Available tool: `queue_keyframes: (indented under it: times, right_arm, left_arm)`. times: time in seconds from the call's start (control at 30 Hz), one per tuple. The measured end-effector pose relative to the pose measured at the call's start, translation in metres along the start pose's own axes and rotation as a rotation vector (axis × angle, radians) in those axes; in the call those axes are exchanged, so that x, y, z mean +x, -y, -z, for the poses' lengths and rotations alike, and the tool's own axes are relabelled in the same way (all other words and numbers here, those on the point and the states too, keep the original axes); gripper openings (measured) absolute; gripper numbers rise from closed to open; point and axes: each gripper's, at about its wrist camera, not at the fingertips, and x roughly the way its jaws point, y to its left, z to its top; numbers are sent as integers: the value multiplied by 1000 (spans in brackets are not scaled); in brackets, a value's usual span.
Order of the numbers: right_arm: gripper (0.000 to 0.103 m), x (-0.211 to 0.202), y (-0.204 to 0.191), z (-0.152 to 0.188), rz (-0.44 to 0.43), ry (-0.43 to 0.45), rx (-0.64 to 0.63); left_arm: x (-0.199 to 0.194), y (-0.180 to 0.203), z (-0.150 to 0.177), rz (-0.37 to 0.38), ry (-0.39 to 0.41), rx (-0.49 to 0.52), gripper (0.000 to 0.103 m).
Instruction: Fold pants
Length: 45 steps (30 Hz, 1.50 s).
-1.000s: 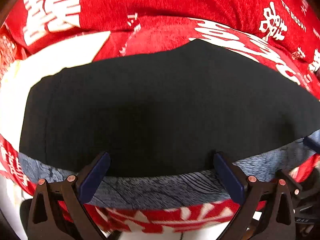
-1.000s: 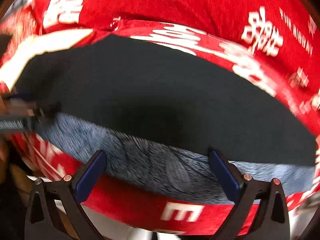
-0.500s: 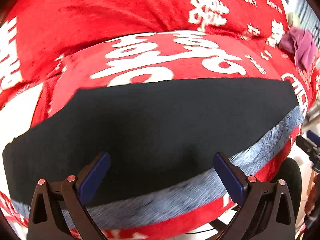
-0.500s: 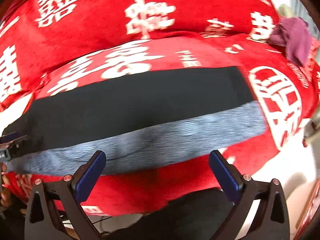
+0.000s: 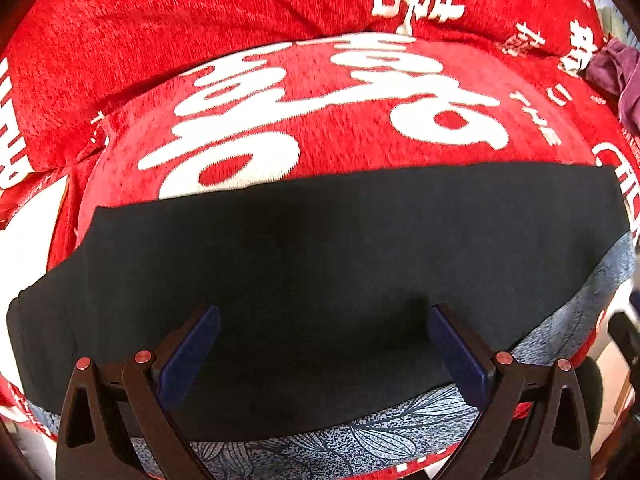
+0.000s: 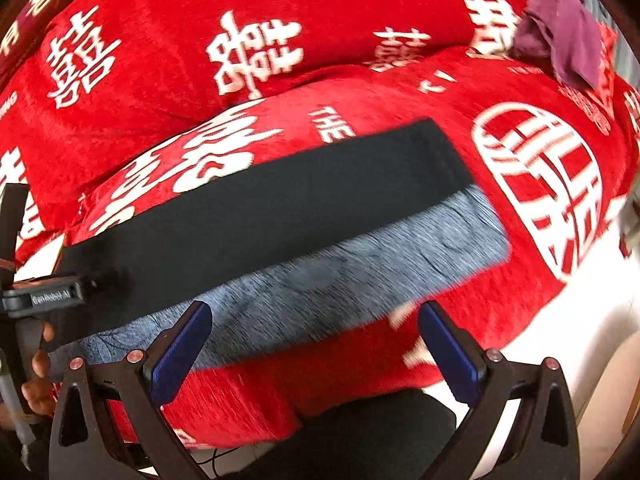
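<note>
The pants (image 5: 340,264) lie flat as a long band across a red cushion: a black layer on top, a blue leaf-patterned layer (image 5: 360,444) showing along the near edge. In the right wrist view the same pants (image 6: 260,208) run from lower left to upper right, with the blue layer (image 6: 340,276) nearest. My left gripper (image 5: 318,350) is open just above the black cloth, holding nothing. My right gripper (image 6: 314,346) is open over the near blue edge and the red cover, also holding nothing. The left gripper's body (image 6: 44,296) and a hand show at the left.
The red cover with white lettering (image 5: 320,112) drapes the seat and back cushions (image 6: 240,32). A crumpled purple cloth (image 6: 560,32) lies at the far right of the seat. A dark stool or seat (image 6: 360,432) stands below the cushion's front edge, over pale floor (image 6: 592,340).
Both grippers have drawn back and swung right, so more of the red seat and the pants' right end show. Both stay open. The pants have not shifted.
</note>
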Motion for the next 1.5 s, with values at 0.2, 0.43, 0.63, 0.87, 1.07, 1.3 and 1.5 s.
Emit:
queue_keyframes:
  times: [0.2, 0.43, 0.63, 0.87, 1.07, 1.3, 1.5]
  right_arm:
    - [103, 49, -41, -14, 17, -85, -143]
    - [103, 53, -42, -12, 45, -103, -162]
    - [103, 19, 9, 2, 99, -73, -64]
    - [103, 12, 85, 22, 74, -97, 169]
    - [103, 21, 110, 30, -41, -57, 283]
    - [101, 28, 125, 34, -215, 31, 347]
    - [100, 36, 140, 25, -279, 102, 388]
  left_arm:
    - [8, 0, 1, 0, -14, -6, 103]
    - [8, 0, 1, -6, -13, -4, 103]
    - [9, 9, -7, -6, -14, -24, 103]
    - [15, 39, -27, 9, -39, -3, 103]
    - [12, 35, -13, 18, -51, -51, 103]
    - [12, 39, -8, -3, -45, -63, 103]
    - [12, 39, -6, -13, -30, -75, 103]
